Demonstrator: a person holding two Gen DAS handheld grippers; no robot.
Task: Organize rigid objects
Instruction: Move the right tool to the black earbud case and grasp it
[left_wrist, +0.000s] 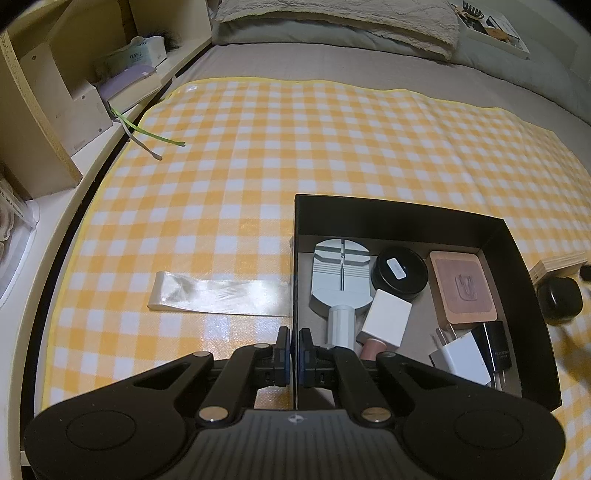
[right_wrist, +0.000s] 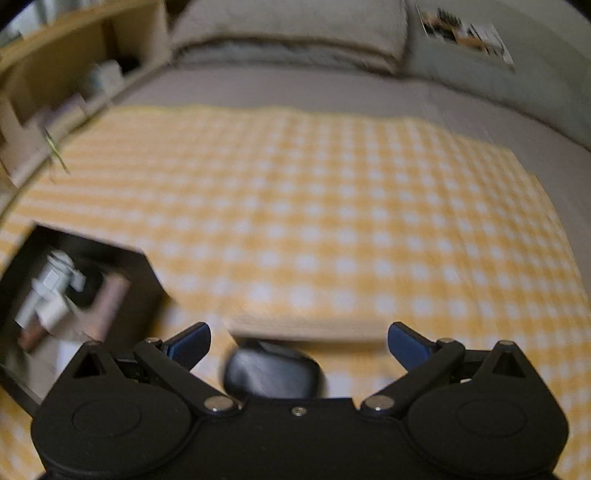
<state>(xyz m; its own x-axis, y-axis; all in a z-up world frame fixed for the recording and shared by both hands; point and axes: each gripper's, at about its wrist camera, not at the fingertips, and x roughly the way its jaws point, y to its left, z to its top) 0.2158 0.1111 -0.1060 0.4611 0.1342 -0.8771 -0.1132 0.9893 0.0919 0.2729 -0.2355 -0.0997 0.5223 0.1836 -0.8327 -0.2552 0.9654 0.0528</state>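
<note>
Left tool: pinched on black box wall | right tool: wide, over dark case | risk: your blurred, hasty approach knocks case against wooden block.

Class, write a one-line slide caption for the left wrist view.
Shut left gripper clamps the wall of a black box of small items on a yellow checked cloth.

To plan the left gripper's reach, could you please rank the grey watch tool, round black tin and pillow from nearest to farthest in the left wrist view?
1. Grey watch tool, in the box, just ahead.
2. Round black tin, beside it, rightward.
3. Pillow, far end of the bed.
</note>
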